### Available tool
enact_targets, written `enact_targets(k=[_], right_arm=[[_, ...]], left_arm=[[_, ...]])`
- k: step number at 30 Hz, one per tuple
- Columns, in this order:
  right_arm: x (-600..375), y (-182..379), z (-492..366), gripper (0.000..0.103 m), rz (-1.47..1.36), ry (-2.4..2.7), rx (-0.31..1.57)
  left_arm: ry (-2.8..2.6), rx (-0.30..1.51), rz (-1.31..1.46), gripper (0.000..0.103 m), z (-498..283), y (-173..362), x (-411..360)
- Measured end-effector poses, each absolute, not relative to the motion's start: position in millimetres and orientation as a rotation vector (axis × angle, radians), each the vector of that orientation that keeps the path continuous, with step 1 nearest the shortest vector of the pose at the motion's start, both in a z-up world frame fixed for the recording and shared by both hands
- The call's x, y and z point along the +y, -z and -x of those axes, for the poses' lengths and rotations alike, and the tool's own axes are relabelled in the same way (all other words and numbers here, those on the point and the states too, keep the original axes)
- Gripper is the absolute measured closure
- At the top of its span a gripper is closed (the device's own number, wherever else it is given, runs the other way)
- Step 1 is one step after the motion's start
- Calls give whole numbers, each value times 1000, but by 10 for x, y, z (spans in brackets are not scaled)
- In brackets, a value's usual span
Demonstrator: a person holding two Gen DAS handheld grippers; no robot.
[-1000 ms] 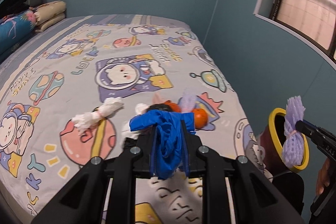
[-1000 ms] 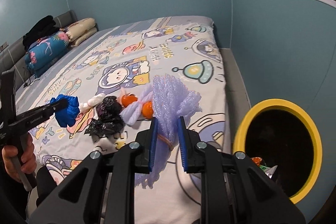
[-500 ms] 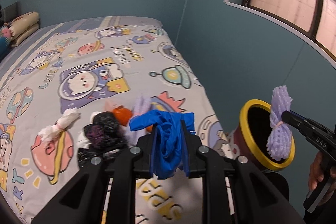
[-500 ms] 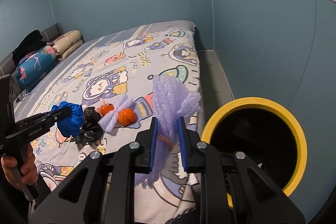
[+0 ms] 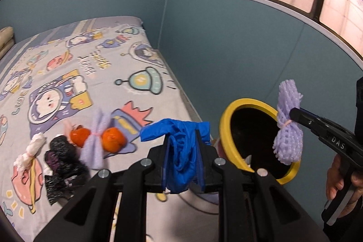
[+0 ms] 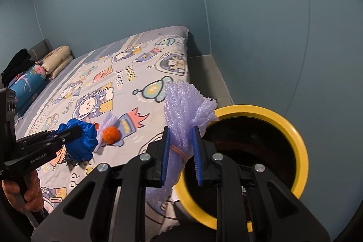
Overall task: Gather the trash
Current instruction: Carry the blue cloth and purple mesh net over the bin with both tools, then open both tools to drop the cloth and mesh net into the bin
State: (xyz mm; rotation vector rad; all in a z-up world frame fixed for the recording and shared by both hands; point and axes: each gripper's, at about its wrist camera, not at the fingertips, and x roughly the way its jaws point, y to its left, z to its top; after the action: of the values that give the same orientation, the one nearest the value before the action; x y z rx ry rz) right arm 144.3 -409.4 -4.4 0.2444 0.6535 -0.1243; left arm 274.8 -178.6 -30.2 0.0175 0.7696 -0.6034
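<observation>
On the bed (image 5: 95,83), a white paper wad (image 5: 30,153) is seen at the 9 o'clock edge of the left wrist view. Just beside it a black crumpled bag (image 5: 61,162) is lying. Next, two orange fruits (image 5: 113,138) are seen, with a light purple foam net (image 5: 96,142) between them, touching both.

A blue plastic bag (image 5: 181,151) is held by the left gripper (image 5: 182,158); its jaws are clamped on the bag, which hangs down between them above the bed's edge.

At 3 o'clock from that, the trash bin (image 5: 229,126) with a yellow rim is standing on the floor beside the bed. Some scraps are seen inside it.

A purple foam net bundle (image 6: 181,124), tied with a rubber band, is held by the right gripper (image 6: 180,151). The jaws are closed tight on its middle. The bundle is held just over the near rim of the bin, at 9 o'clock of the opening.
</observation>
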Motion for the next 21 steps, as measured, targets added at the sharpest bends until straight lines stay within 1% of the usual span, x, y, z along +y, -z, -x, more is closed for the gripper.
enact_targets(k=[9,21], right_arm=[[-4466,51,-1436,85,-283,185,650],[-4916,163,-1508,85,-322,265,669]], left_arm=[[685,777,-42,85,-2707,284,-2264],[764,839,-36,85,-2703,499,-2862]])
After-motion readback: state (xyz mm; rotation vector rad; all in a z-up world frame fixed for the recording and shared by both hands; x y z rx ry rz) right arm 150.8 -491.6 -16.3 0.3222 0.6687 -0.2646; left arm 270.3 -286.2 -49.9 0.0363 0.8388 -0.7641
